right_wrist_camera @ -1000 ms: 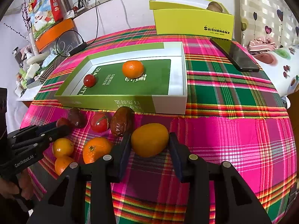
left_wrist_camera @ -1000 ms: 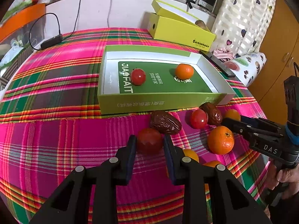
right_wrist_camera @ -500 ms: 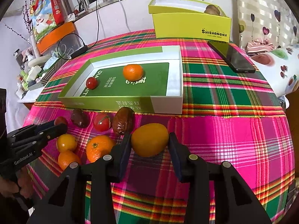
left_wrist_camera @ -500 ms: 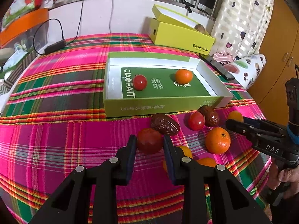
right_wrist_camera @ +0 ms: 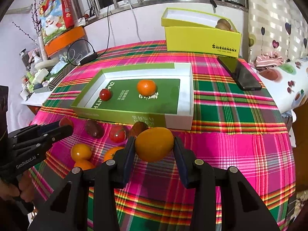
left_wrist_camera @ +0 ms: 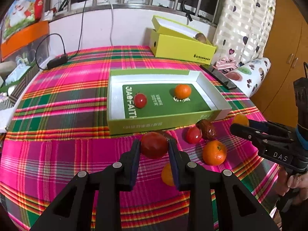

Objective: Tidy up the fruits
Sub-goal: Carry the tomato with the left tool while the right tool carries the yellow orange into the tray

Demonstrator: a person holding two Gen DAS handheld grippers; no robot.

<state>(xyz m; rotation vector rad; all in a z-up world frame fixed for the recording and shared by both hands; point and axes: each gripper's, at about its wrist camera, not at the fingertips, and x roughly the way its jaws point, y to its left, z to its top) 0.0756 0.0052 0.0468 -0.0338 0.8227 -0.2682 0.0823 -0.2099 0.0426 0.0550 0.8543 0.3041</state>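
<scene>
My left gripper is shut on a red tomato, held just above the plaid cloth in front of the green box. My right gripper is shut on a yellow-orange oval fruit, also near the box's front wall. Inside the box lie a small tomato and an orange. Loose on the cloth are a tomato, a brown date, an orange and a yellow fruit. Each gripper shows at the edge of the other's view.
A yellow box stands at the back of the table, with a black phone beside it. A black adapter and cable lie at the back left. Clutter crowds the left side, and a patterned cushion is on the right.
Both grippers have risen a little with their fruit, lifting the tomato and the yellow fruit off the cloth and nearer the box's front wall. The fruit left on the cloth has not moved.
</scene>
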